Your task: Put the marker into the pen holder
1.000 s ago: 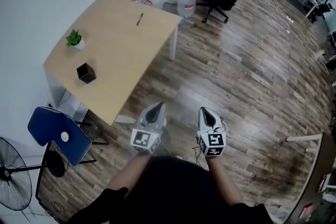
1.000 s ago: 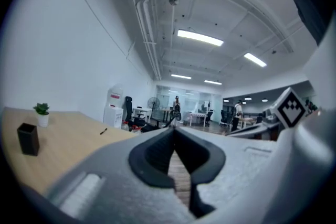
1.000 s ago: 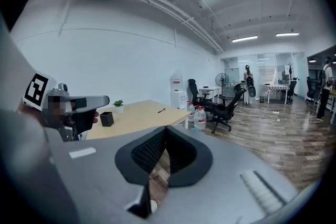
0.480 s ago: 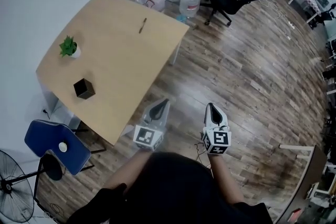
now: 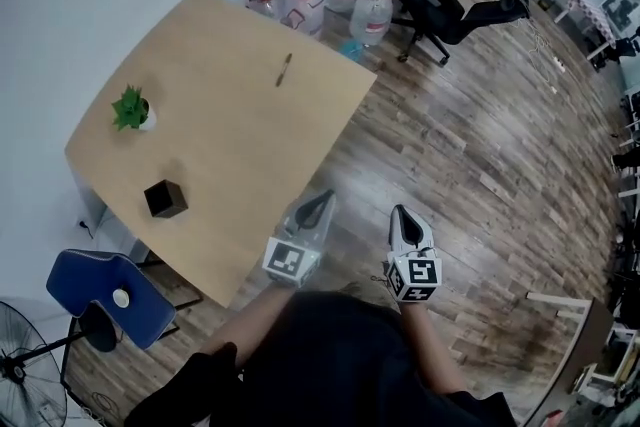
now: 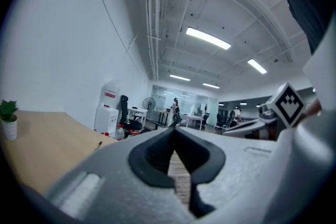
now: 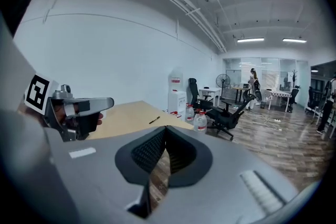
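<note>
While left gripper [image 5: 321, 200], right gripper [image 5: 400, 212] pressed together empty, table [image 5: 230, 135] edge beside left.

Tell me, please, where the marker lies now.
In the head view, the marker lies on the far side of the table near the water bottles, well apart from the pen holder by the near left edge.
</note>
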A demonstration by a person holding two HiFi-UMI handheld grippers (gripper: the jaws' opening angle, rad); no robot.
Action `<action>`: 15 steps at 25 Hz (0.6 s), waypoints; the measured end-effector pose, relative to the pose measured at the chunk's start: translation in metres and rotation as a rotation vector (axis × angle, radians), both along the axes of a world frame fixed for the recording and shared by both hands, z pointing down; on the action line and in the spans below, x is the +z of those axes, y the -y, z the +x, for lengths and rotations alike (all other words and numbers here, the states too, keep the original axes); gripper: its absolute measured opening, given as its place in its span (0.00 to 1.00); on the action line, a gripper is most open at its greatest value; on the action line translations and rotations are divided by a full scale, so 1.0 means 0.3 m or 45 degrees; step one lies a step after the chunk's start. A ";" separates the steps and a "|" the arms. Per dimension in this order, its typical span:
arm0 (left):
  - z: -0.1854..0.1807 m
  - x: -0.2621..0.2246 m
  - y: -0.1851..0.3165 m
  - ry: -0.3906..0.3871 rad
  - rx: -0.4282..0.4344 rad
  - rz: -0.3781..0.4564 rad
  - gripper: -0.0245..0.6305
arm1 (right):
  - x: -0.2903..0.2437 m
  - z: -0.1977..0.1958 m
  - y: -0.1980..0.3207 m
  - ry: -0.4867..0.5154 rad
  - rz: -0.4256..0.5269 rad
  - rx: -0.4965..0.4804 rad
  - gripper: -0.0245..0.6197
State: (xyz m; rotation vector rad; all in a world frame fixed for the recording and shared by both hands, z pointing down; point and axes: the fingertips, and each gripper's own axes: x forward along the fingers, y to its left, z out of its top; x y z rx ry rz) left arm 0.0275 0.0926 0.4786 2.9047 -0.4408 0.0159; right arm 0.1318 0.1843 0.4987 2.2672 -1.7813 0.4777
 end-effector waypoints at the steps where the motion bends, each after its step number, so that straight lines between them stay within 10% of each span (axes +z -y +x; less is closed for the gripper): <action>1: 0.008 0.008 0.031 0.008 -0.003 -0.002 0.04 | 0.001 0.009 0.023 -0.007 -0.004 -0.006 0.04; 15: 0.148 0.014 0.271 -0.006 -0.211 -0.054 0.04 | 0.078 0.237 0.331 0.039 0.045 -0.167 0.04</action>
